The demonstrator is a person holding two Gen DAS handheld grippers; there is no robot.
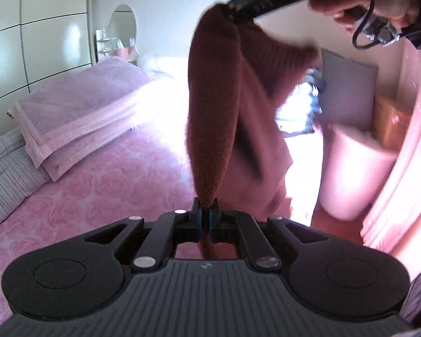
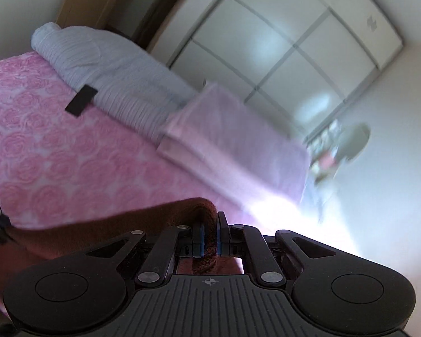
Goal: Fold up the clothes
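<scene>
We see one brown garment (image 1: 216, 106), two grippers, left gripper (image 1: 205, 210) pinching its edge, right gripper (image 2: 209, 231) clamped on another edge, one folded blanket (image 1: 78, 106).

Ahead of your left claw (image 1: 205, 210) the brown garment (image 1: 224, 98) hung up to the right claw (image 1: 233, 9), blocking the way straight forward. Left of it the pink bedspread (image 1: 98, 174) lay bare, with room to pass until the folded pink blanket (image 1: 78, 112) farther left. To the right a pale basket (image 1: 353, 179) and a cardboard box (image 1: 390, 123) crowded the wall. Beyond your right claw (image 2: 209, 224) the bedspread (image 2: 42, 146) was open, up to the grey pillow (image 2: 112, 73).
</scene>
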